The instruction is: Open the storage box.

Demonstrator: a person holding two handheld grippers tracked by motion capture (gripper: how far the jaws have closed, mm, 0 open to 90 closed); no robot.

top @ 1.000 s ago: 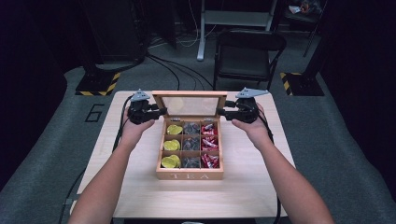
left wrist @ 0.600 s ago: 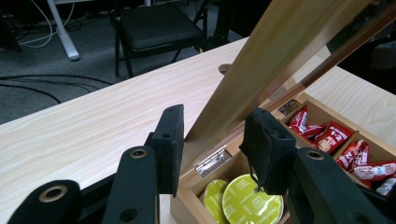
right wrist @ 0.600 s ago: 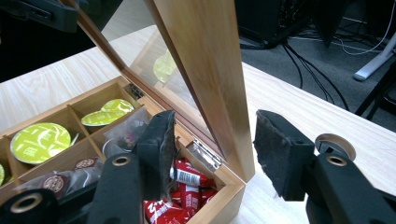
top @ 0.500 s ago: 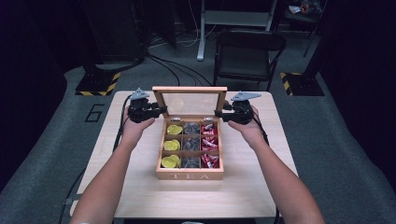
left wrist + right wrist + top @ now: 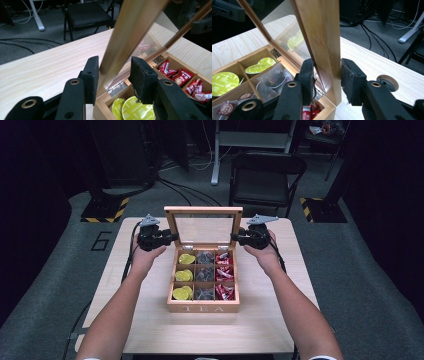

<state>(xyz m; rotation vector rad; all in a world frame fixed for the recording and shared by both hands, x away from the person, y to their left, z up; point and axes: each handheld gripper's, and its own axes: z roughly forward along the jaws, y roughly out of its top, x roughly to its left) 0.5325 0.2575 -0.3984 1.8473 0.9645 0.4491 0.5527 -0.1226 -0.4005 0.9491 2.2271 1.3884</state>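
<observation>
A wooden tea box (image 5: 202, 309) sits mid-table with its glass-paned lid (image 5: 203, 211) standing upright. Yellow capsules (image 5: 184, 276), dark tea bags (image 5: 204, 275) and red sachets (image 5: 223, 275) fill its compartments. My left gripper (image 5: 172, 237) is shut on the lid's left frame; in the left gripper view the lid (image 5: 130, 30) runs up between the jaws of the left gripper (image 5: 113, 72). My right gripper (image 5: 235, 238) has just been closing. In the right gripper view its pads now sit against both faces of the lid (image 5: 322, 32), which stands in the right gripper (image 5: 327, 72).
The light wooden table (image 5: 280, 320) has bare room around the box and a round cable hole (image 5: 387, 82) near its far right. A black folding chair (image 5: 265, 175) stands behind the table. Cables trail from both grippers.
My right gripper has moved in from the right and slightly down onto the lid's right edge, and its jaws have narrowed around the frame. The left gripper and the lid have stayed put.
</observation>
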